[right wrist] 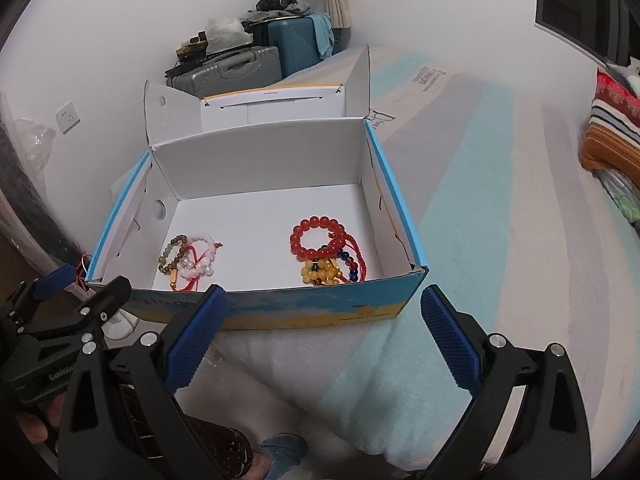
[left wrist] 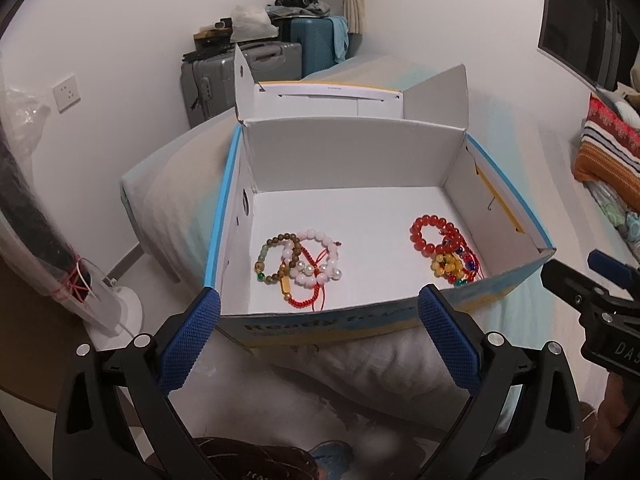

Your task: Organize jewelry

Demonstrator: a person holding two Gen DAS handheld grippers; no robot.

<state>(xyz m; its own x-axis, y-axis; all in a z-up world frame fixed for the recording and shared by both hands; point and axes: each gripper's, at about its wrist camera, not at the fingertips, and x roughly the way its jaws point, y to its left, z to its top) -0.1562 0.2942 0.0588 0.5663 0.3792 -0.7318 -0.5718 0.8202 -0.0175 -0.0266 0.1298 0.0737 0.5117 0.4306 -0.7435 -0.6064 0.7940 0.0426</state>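
We held the left hand-held gripper [left wrist: 319, 310] just short of the near wall of an open cardboard box [left wrist: 452, 160], its blue-padded fingers [left wrist: 188, 344] spread wide with nothing between them. The right hand-held gripper [right wrist: 323, 310] sat in much the same pose before the same wall, its fingers [right wrist: 450, 340] also wide apart and empty. The box rested on a bed [right wrist: 500, 200] covered in a pale sheet with light blue bands, its lid flaps standing up at the far side. On the white floor of the box we saw two separate heaps of jewelry, well apart from each other. The left heap [left wrist: 300, 266] was a tangle of a brown and green bead bracelet, a pale pink bead bracelet, some pearly beads and a red woven cord, lying toward the near left. The right heap [left wrist: 450, 250] lay close to the right wall: a red bead bracelet [right wrist: 318, 238] on top toward the far side, with yellow beads [right wrist: 322, 272], dark blue beads and red cord bunched just nearer to us. Neither gripper touched the box or the jewelry. Beyond the bed stood a grey suitcase [left wrist: 224, 76] and a teal suitcase [left wrist: 316, 40] against the wall, and a striped cushion [right wrist: 612, 136] lay at the far right.
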